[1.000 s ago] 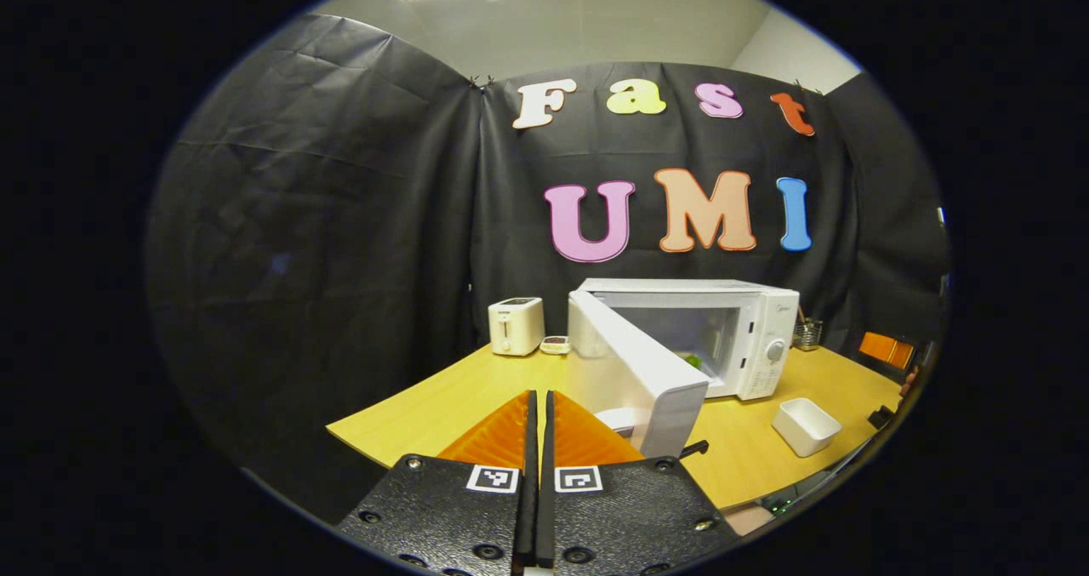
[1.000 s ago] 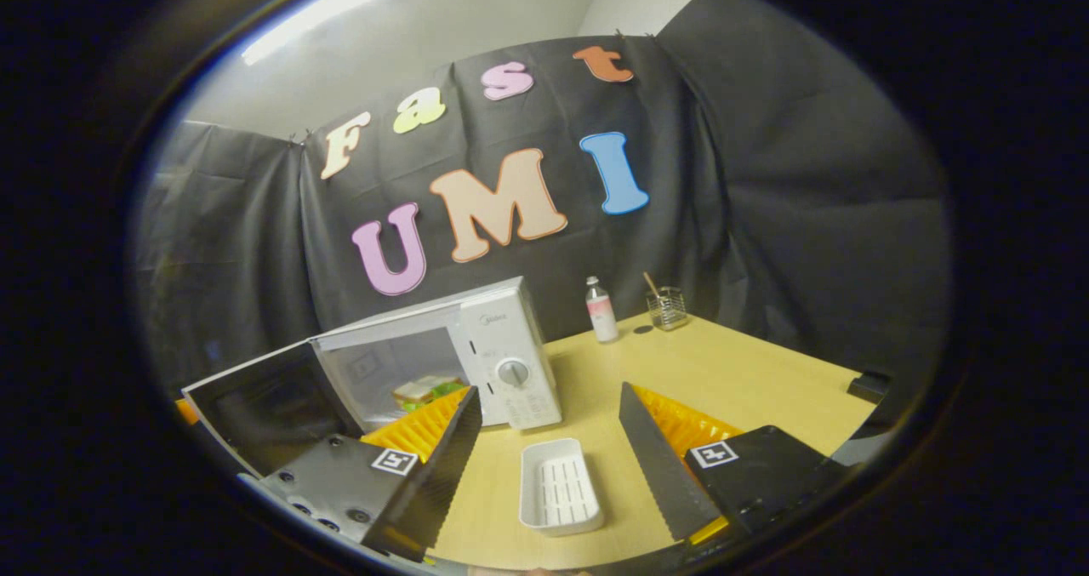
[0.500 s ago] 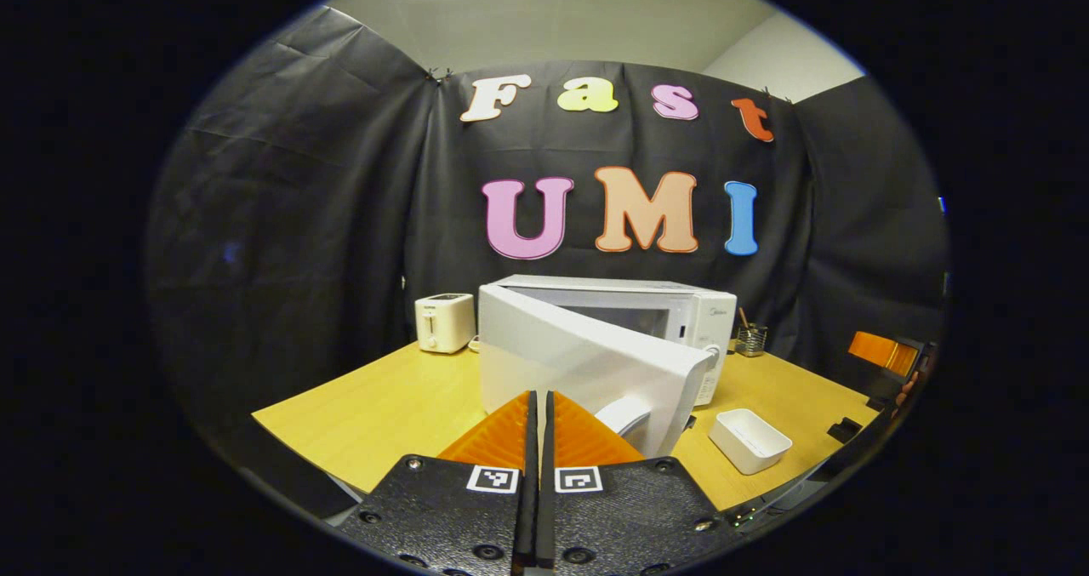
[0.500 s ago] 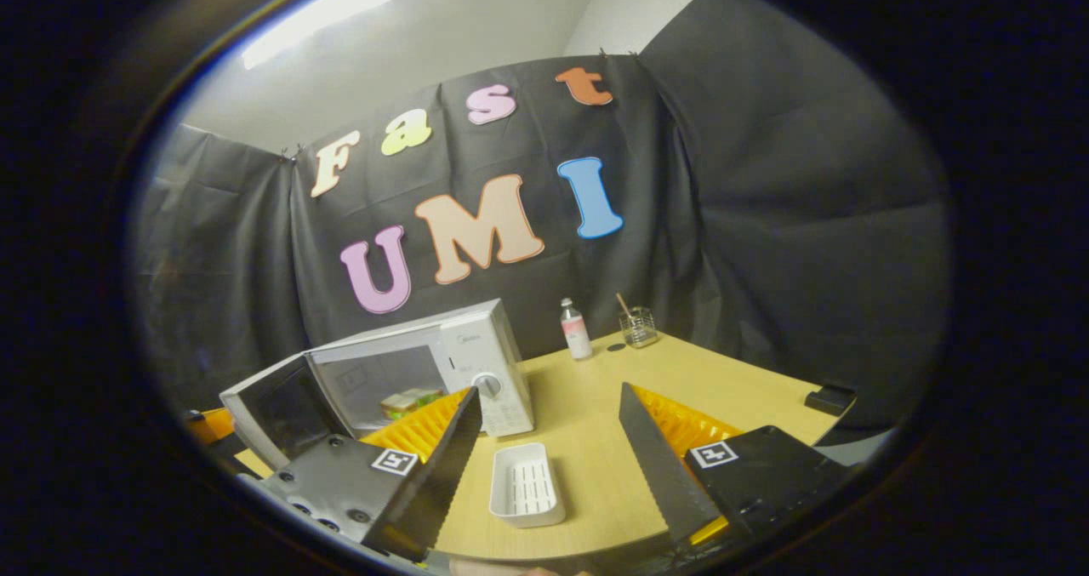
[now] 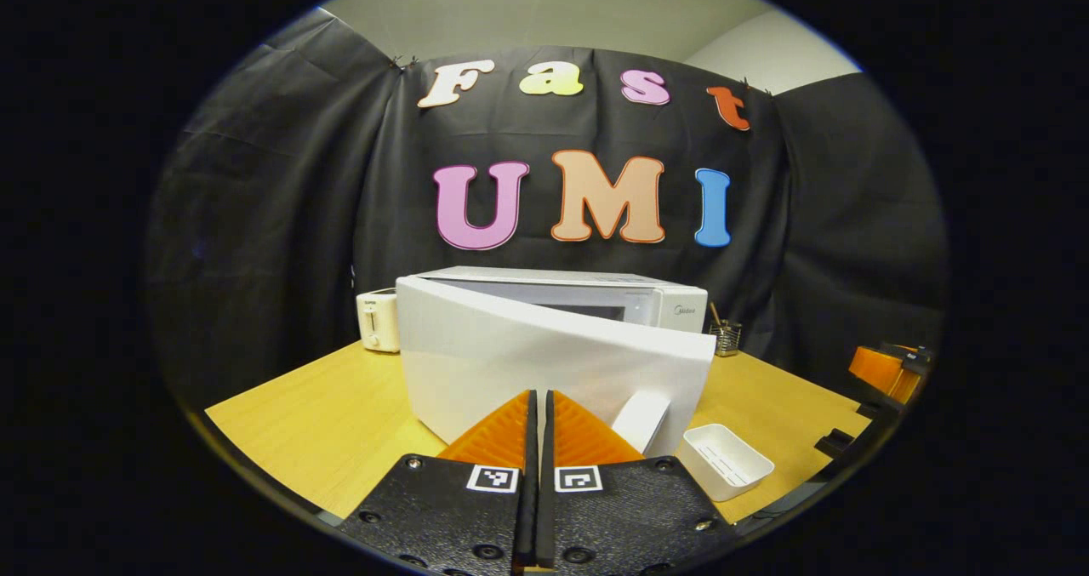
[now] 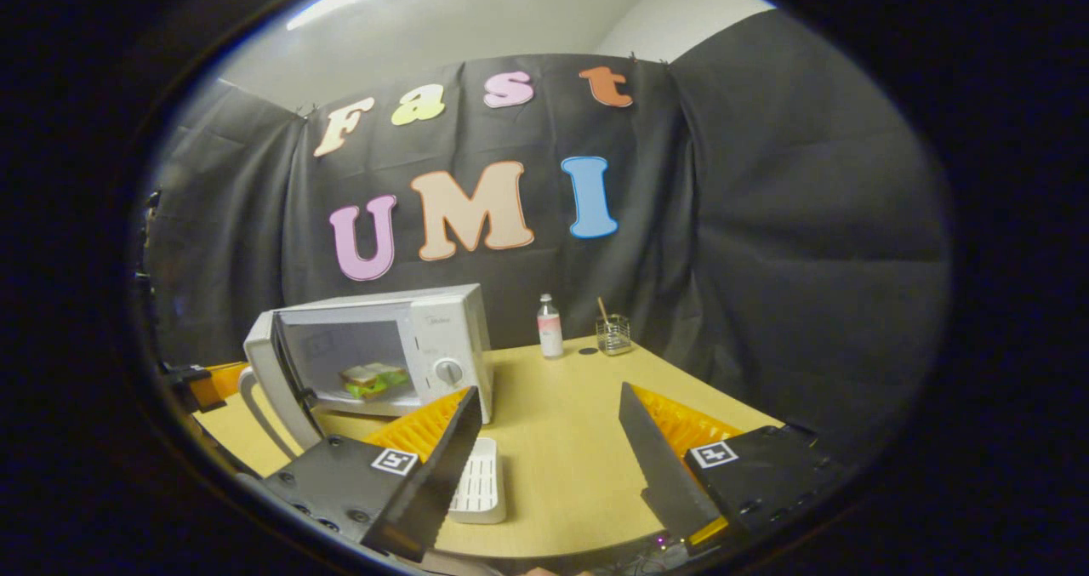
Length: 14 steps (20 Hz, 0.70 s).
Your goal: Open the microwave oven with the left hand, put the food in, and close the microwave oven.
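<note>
Microwave oven (image 5: 557, 338) stands toward the back of the yellow wooden table (image 5: 323, 406), its white door (image 5: 544, 367) swung partly out so the outer face fills the middle of the left gripper view, a pale handle (image 5: 642, 419) at the door's free edge. In the right gripper view the oven (image 6: 442, 338) is seen from the other side, door (image 6: 272, 380) ajar, and the food, a sandwich (image 6: 370, 379) with green filling, lies inside the cavity. The left gripper (image 5: 538, 414) has its two orange fingers pressed flat together with nothing between them, their tips just in front of the lower door face; whether they touch it cannot be told. The right gripper (image 6: 549, 427) has its fingers spread wide and empty above the tabletop. A white tray (image 5: 723, 461) lies on the table near the door's free corner. A toaster (image 5: 379, 321) sits to the oven's left, and a pink-labelled bottle (image 6: 549, 327) and a glass holder (image 6: 612, 333) stand near the cloth wall.
</note>
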Each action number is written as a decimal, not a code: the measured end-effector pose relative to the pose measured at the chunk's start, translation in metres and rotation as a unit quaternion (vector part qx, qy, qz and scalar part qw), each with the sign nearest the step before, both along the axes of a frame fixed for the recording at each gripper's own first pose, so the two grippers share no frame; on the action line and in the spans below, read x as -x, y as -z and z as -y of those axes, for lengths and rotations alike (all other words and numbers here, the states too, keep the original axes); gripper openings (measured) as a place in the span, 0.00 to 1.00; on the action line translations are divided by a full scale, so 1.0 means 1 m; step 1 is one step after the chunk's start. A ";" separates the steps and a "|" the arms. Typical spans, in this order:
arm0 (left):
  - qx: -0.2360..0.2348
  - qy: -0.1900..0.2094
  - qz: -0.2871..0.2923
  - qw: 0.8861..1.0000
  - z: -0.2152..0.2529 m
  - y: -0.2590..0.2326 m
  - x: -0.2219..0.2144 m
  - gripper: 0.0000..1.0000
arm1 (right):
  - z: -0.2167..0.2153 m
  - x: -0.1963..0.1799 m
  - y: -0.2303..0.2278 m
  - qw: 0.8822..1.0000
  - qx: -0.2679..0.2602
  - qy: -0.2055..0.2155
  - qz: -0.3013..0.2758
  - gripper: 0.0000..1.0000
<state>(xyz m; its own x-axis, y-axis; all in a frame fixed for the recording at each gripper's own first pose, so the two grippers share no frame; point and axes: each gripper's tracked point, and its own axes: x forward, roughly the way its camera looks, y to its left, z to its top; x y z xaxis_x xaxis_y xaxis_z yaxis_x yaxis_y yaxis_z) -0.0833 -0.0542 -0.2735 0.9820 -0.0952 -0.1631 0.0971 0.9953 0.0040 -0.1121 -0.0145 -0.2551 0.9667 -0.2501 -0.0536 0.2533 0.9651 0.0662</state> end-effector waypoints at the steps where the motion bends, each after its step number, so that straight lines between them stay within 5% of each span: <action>1: 0.003 0.005 0.000 1.000 0.006 0.000 -0.006 0.01 | 0.000 -0.004 0.002 1.000 -0.005 -0.003 -0.003 0.92; 14: 0.046 0.041 -0.006 0.998 0.069 0.012 -0.092 0.02 | 0.027 -0.055 -0.019 1.000 0.018 -0.007 -0.012 0.92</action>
<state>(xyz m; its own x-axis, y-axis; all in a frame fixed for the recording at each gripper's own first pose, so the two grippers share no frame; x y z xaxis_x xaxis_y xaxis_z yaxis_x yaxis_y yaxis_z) 0.0089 -0.1229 -0.2851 0.9684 -0.1900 -0.1615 0.1775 0.9801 -0.0888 -0.0572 -0.0412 -0.2366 0.9687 -0.2387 -0.0676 0.2408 0.9703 0.0249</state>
